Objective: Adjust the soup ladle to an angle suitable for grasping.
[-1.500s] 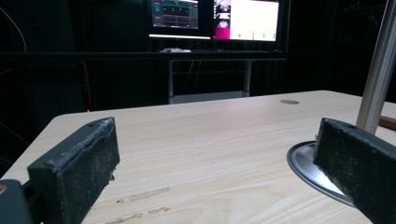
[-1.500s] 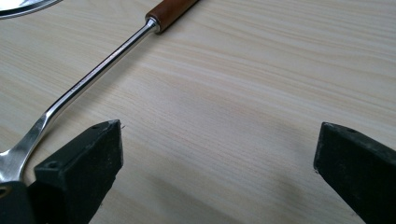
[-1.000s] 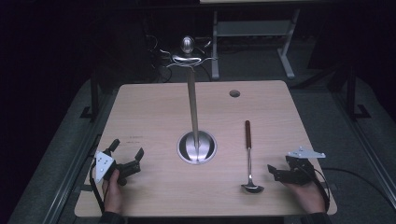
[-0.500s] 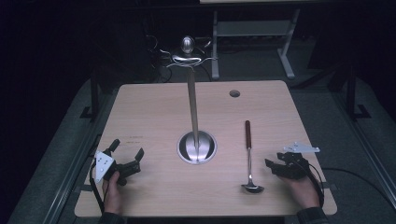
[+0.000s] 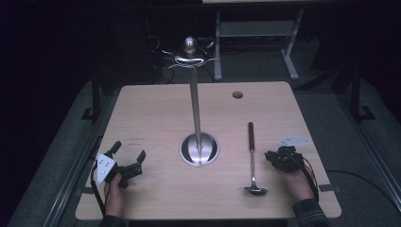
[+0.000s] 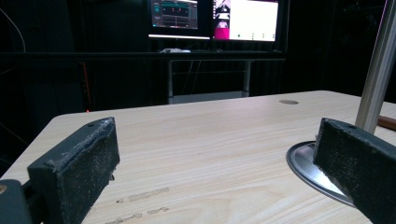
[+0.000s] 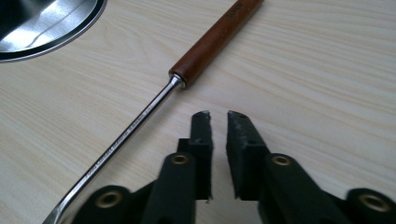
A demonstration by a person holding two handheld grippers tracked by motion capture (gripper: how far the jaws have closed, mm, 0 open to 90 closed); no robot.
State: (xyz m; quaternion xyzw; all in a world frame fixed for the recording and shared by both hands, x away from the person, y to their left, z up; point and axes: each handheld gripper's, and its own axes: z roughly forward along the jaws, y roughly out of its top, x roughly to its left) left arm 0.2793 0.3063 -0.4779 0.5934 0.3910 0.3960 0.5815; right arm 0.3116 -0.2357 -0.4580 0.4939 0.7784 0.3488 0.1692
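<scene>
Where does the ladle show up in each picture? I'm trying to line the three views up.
High view: the ladle lies right of centre, bowl toward the person, wooden handle pointing away.
Left gripper view: a brown sliver of its handle at the right edge.
Right gripper view: its shaft and handle run diagonally, just left of the jaws.
Shared landmark: the stand's round steel base.

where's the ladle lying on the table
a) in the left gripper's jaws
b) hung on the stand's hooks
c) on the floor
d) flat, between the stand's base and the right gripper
d: the ladle lies flat on the table, right of the stand's base and left of the right gripper.
</scene>
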